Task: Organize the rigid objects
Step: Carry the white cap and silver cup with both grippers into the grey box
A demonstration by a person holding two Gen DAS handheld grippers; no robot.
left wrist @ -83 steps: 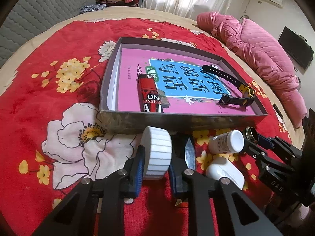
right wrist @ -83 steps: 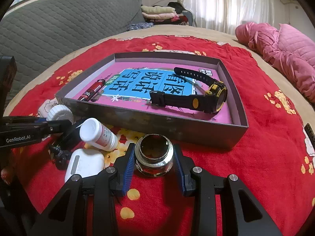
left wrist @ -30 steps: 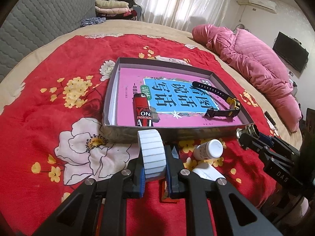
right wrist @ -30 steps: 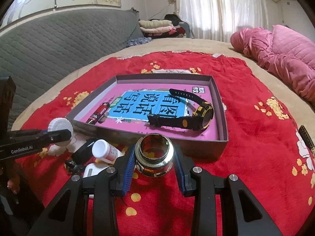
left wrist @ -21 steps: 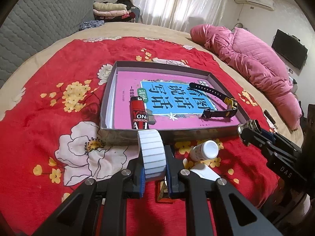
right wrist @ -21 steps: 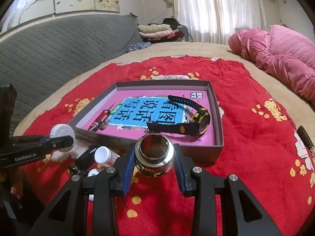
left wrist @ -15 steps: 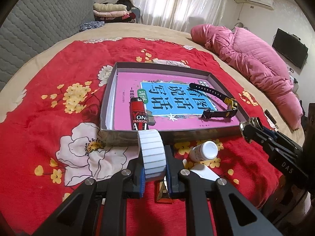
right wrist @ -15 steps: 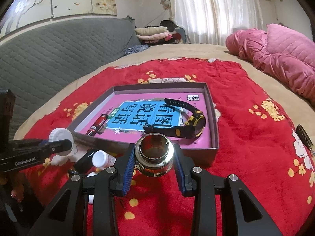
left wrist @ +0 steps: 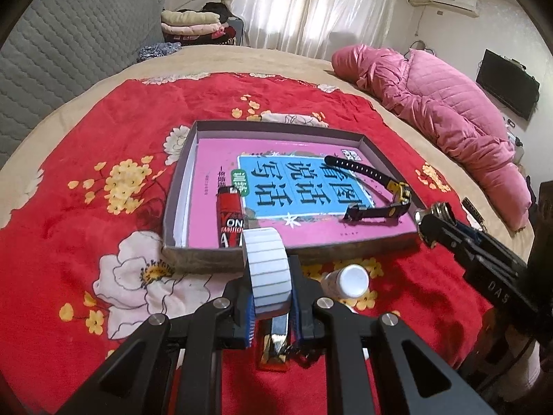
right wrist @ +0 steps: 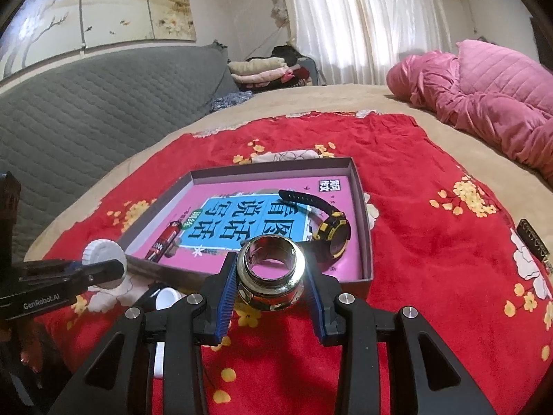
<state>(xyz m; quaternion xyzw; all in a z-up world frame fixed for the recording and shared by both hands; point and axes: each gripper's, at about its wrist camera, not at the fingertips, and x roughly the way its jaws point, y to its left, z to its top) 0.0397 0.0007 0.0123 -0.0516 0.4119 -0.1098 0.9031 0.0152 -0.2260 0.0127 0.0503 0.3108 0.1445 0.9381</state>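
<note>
Left gripper (left wrist: 271, 306) pinching a white ribbed cap (left wrist: 268, 269) on edge, flat faces against the blue pads, raised clear of the red floral blanket (left wrist: 69, 207) just short of the box's near wall. Held edgewise most likely so the disc slips over that wall and drops flat inside.

Toward twelve o'clock from the cap: shallow grey box (left wrist: 172, 204), floor covered by a pink and blue book cover. Red lighter (left wrist: 230, 221) lying at the box's seven o'clock corner, black and yellow watch (left wrist: 376, 190) curled at four o'clock, middle left free for more pieces.

Below the cap at six o'clock, a small metal-edged item on the blanket, too hidden to name. At three o'clock of the cap, a white bottle (left wrist: 349, 278) on its side, not yet boxed.

Right gripper (right wrist: 271, 294) clamped on a shiny metal ring fitting (right wrist: 271, 276), pads on its outer sides, bore facing the camera, hanging over the box's near wall. Chrome, stepped, hollow, reflective; looks heavy for its size, hence, by judgement, the firm side grip.
</note>
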